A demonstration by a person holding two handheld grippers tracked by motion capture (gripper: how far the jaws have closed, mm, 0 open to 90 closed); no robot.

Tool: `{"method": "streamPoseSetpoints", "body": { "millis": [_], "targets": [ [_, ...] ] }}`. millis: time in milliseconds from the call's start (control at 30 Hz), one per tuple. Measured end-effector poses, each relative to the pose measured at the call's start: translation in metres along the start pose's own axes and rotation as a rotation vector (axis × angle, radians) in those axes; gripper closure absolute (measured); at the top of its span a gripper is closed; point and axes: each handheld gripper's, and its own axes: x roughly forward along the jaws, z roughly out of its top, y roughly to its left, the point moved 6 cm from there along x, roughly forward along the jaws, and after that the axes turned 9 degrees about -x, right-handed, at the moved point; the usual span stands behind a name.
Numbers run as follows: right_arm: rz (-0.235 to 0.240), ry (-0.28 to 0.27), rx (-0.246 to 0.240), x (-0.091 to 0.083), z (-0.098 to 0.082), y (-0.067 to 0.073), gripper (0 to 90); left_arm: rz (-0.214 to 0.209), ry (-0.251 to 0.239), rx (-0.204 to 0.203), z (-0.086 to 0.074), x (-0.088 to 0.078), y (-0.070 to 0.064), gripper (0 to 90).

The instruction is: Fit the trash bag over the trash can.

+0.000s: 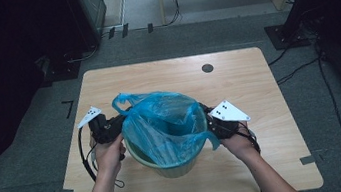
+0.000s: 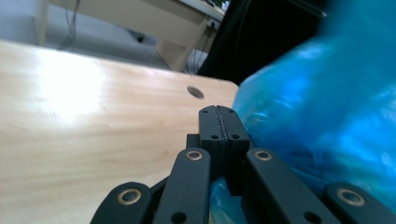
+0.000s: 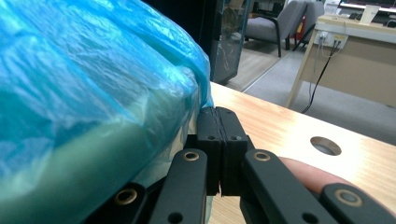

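Note:
A pale green bin [image 1: 174, 167] stands on the wooden table [image 1: 243, 91] close to the person. A thin blue plastic bag [image 1: 162, 122] lines it, its mouth pulled wide over the rim. My left gripper [image 1: 120, 120] is at the bag's left edge and my right gripper [image 1: 207, 116] at its right edge. In the left gripper view the jaws [image 2: 219, 112] are pressed together, with the blue bag [image 2: 322, 116] against them and beneath them. In the right gripper view the gripper [image 3: 217, 114] is shut beside the bag [image 3: 84, 74], and the green bin [image 3: 70, 168] shows through the film.
A round cable hole [image 1: 207, 68] sits in the table's far right part. Black stands and cables [image 1: 305, 64] lie on the carpet beyond the table's right side. A light wooden desk [image 3: 355, 60] and a grey chair [image 3: 275, 25] stand farther off.

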Motion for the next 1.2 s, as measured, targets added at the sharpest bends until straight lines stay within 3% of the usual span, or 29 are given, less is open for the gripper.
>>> {"method": "streamPoseSetpoints", "body": {
  "millis": [33, 133, 333, 433, 567, 633, 767, 967, 1100, 1200],
  "targets": [
    [-0.006, 0.004, 0.001, 0.001, -0.001, -0.001, 90.0, 0.016, 0.01, 0.005, -0.004, 0.001, 0.003, 89.9],
    [-0.015, 0.024, 0.014, 0.004, -0.009, -0.003, 90.0, 0.016, 0.029, -0.03, -0.017, 0.002, 0.01, 89.9],
    [-0.032, 0.069, 0.032, 0.006, -0.028, -0.006, 90.0, 0.013, 0.033, -0.044, -0.034, -0.007, 0.018, 89.9],
    [-0.031, 0.076, 0.038, 0.003, -0.035, -0.008, 89.2, -0.018, 0.005, -0.043, -0.035, -0.018, 0.017, 89.8],
    [0.012, 0.051, 0.045, -0.007, -0.038, -0.01, 73.8, -0.047, -0.031, 0.015, -0.034, -0.033, 0.009, 89.6],
    [0.004, 0.044, 0.05, -0.014, -0.038, -0.015, 68.5, -0.047, -0.044, 0.033, -0.034, -0.04, 0.007, 89.6],
    [-0.021, 0.013, 0.085, -0.029, -0.035, -0.031, 63.2, -0.068, -0.082, 0.028, -0.032, -0.054, 0.006, 89.5],
    [-0.077, -0.074, 0.113, -0.054, -0.013, -0.051, 63.1, -0.091, -0.112, 0.072, -0.032, -0.064, -0.003, 89.3],
    [-0.049, -0.158, 0.138, -0.066, 0.015, -0.043, 62.2, -0.085, -0.128, 0.092, -0.032, -0.067, -0.009, 89.1],
    [0.0, -0.194, 0.107, -0.073, 0.034, -0.026, 60.4, -0.085, -0.138, 0.113, -0.033, -0.07, -0.012, 89.0]
  ]
}}
